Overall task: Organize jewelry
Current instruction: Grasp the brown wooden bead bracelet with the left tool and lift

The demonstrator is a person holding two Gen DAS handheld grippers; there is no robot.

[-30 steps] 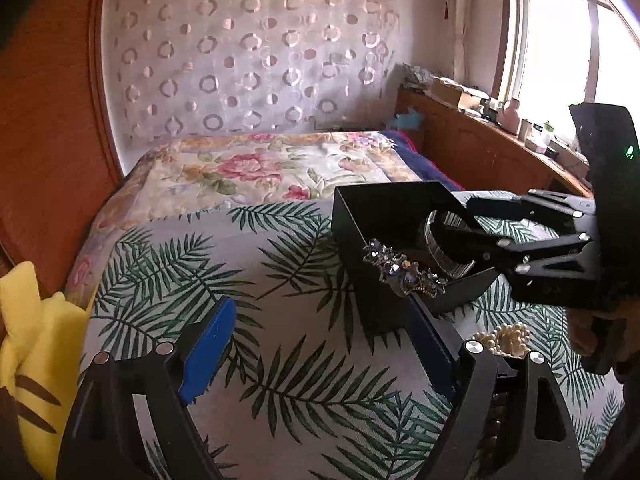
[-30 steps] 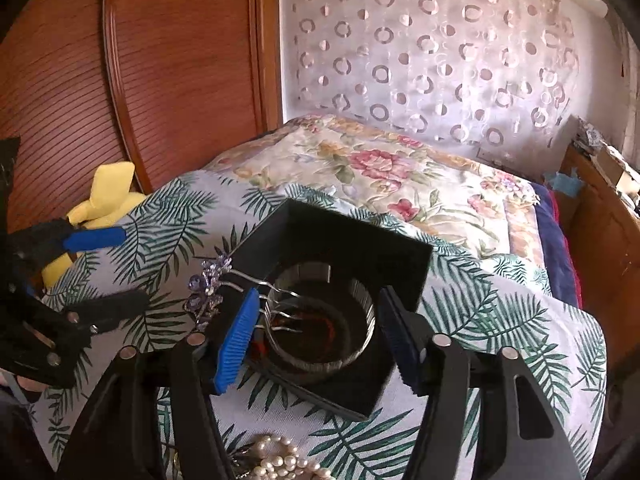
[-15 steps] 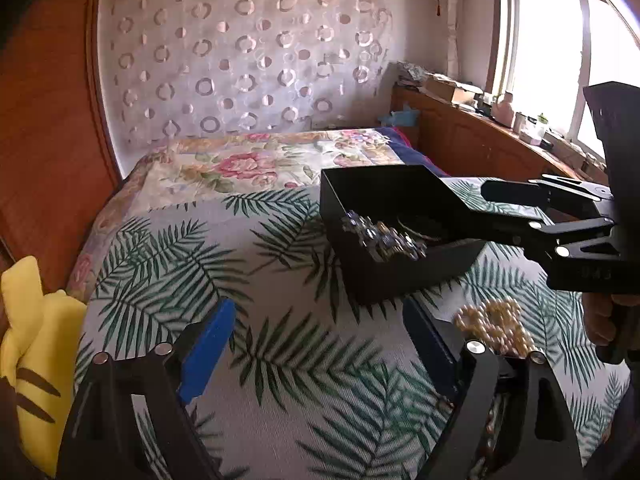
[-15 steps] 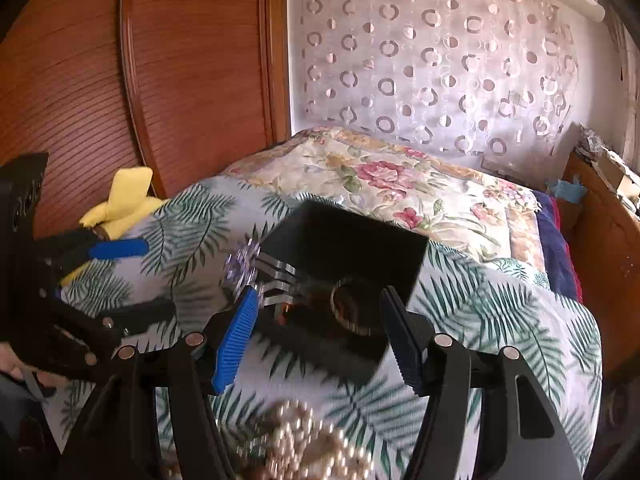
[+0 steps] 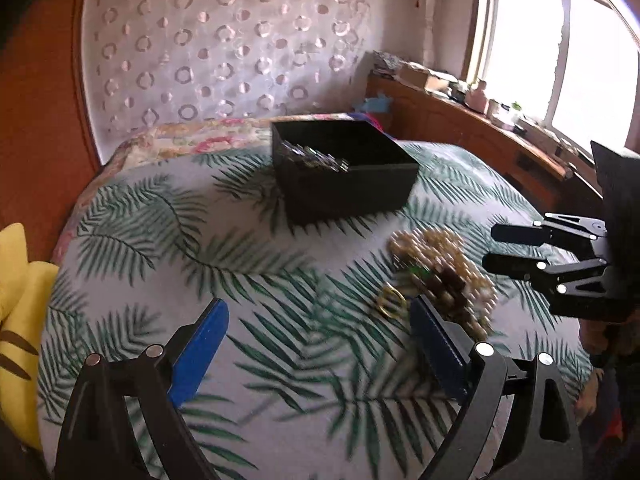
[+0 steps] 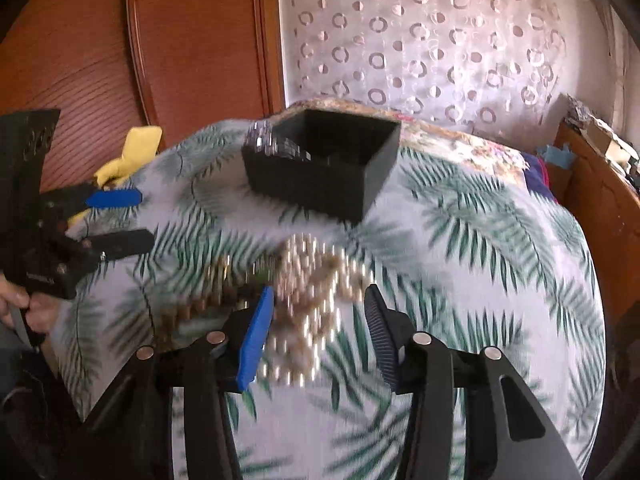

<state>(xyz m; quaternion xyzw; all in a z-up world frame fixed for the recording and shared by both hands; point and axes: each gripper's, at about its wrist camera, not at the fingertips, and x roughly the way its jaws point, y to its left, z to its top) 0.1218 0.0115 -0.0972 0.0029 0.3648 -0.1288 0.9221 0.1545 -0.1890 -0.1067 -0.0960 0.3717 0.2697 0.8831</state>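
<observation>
A black open box [image 5: 344, 172] [image 6: 320, 164] stands on the palm-leaf cloth, with a jewelled hair comb [image 5: 312, 156] [image 6: 272, 142] resting over its near rim. A heap of pearl and dark bead strands [image 5: 436, 276] [image 6: 312, 292] lies on the cloth in front of the box, with a gold ring [image 5: 390, 304] beside it. My left gripper [image 5: 320, 344] is open and empty, left of the heap. My right gripper [image 6: 320, 336] is open and empty, just above the pearls; it also shows in the left wrist view [image 5: 508, 248]. The left gripper shows in the right wrist view [image 6: 120, 220].
The surface is a round table [image 5: 180, 240] covered in the leaf cloth. A yellow plush [image 5: 20, 280] lies at its left edge. A bed with floral cover [image 6: 460, 144] is behind. A wooden sideboard [image 5: 460, 124] with clutter runs under the window at right.
Both grippers have pulled back from the box toward the near side. The comb and the bangle stay in the box. The bead heap is now in front of both grippers.
</observation>
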